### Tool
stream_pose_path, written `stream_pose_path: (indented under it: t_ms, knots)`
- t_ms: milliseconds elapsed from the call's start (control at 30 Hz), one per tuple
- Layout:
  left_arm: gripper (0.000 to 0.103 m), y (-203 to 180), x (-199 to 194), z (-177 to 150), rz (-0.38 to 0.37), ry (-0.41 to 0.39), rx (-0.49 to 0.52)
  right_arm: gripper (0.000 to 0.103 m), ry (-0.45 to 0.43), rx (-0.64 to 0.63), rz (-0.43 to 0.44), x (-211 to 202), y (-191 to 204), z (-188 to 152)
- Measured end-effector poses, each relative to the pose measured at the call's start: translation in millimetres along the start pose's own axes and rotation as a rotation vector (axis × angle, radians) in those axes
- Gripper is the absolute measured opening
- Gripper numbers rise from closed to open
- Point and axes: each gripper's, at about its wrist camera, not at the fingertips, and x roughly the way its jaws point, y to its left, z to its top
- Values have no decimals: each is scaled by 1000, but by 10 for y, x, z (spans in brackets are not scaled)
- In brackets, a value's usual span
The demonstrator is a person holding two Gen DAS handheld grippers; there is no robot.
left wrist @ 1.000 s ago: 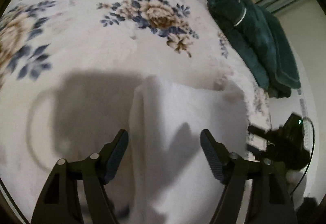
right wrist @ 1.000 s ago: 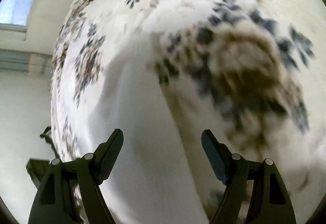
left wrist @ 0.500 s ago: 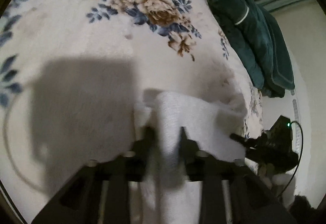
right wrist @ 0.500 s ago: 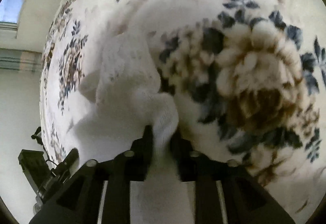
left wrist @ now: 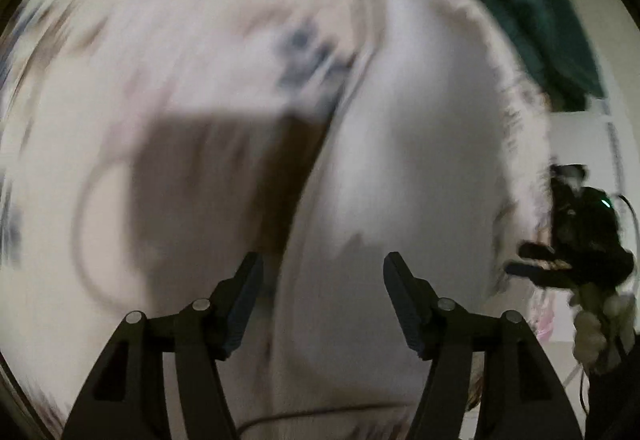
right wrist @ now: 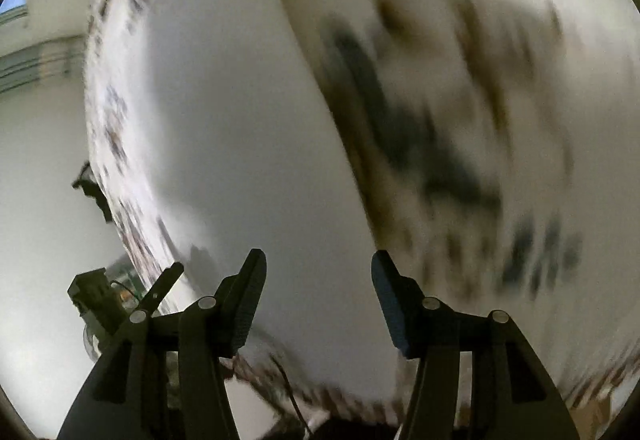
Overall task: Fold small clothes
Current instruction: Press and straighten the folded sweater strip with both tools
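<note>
While both views smear with blur, the left gripper (left wrist: pixel 323 278) stands with jaws spread wide, nothing between them, and the white cloth (left wrist: pixel 408 168) lies beyond the fingertips, running up and to the right across the floral blanket (left wrist: pixel 120 60). Right gripper (right wrist: pixel 319 274), same story: jaws parted, empty, with the cloth (right wrist: pixel 248 128) spread ahead and left of its fingers. It's one pale, plain piece, lying flat, edges soft in the blur; whether it is folded I can't tell. A dark shadow falls left of it in the left view. Count: one cloth, two grippers, one blanket, one green garment (left wrist: pixel 532 12) heaped at the far right, one dark device (left wrist: pixel 580 236) beside the bed edge.
</note>
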Motion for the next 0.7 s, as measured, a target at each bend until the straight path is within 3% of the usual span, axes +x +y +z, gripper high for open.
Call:
stream_pose_path:
  t_ms: [133,233,400,567,600,700]
  knots:
    - [60,123,8,-519,33,34,-75,57,68,3,-66,322,-211,-592]
    - [60,123,-67,-701,47,24,-99,57,79,18,-73,472,-331,-873]
    - [60,3,-238,-711,97,-45,-80,57,78,54,-73,680,-494,-1099]
    - [60,-117,-220,-628,41,-97,-126,57,56,42,-96,820,-606,-1215]
    - [60,-164,-172,-620,57,-91,-118,57,53,34,-101,836,-606,-1227]
    - [60,-169,81,-700,207,-13,-62,57,46,15,-114,877,-581,-1278]
